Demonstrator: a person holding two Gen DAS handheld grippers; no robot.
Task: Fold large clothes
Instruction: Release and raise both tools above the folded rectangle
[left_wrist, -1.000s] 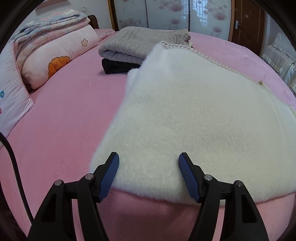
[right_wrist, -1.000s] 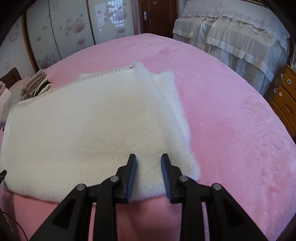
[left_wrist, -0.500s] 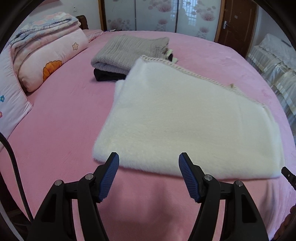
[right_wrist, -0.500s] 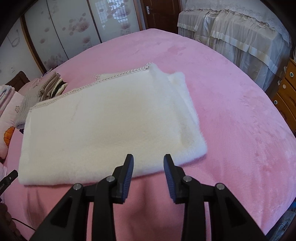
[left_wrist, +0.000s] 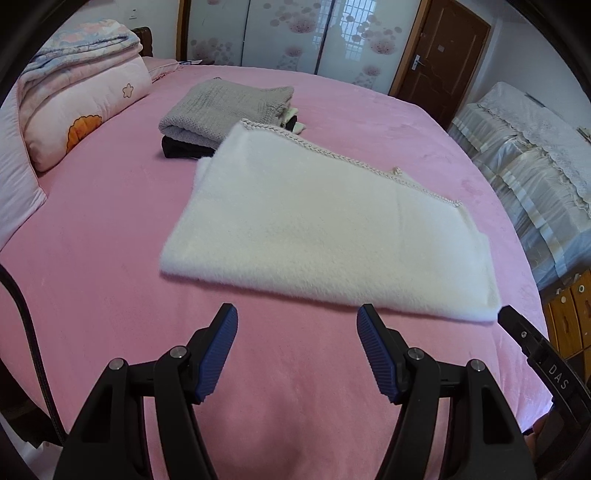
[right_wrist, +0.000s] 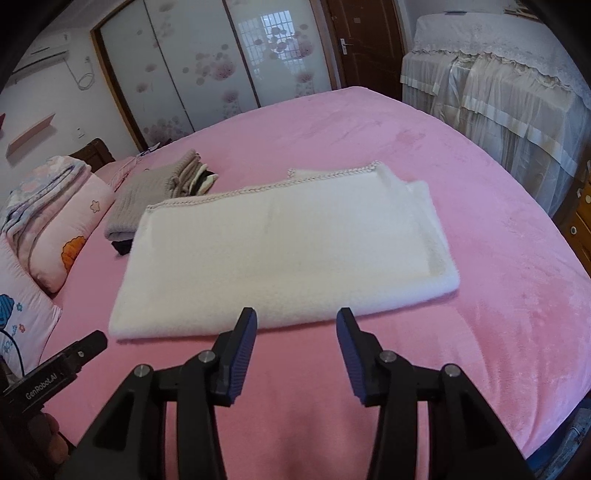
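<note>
Folded white garment (right_wrist: 284, 251) flat, long axis left-right, braided edge far.

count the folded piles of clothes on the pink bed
2. A white fleece lies folded flat in the middle of the bed. A stack topped by a grey knit sits behind it toward the pillows; the layers under the knit are partly hidden.

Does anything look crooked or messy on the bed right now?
Slightly: the white garment lies folded, but at its right end a lower layer sticks out past the top one. Nothing spilled or damaged.
</note>
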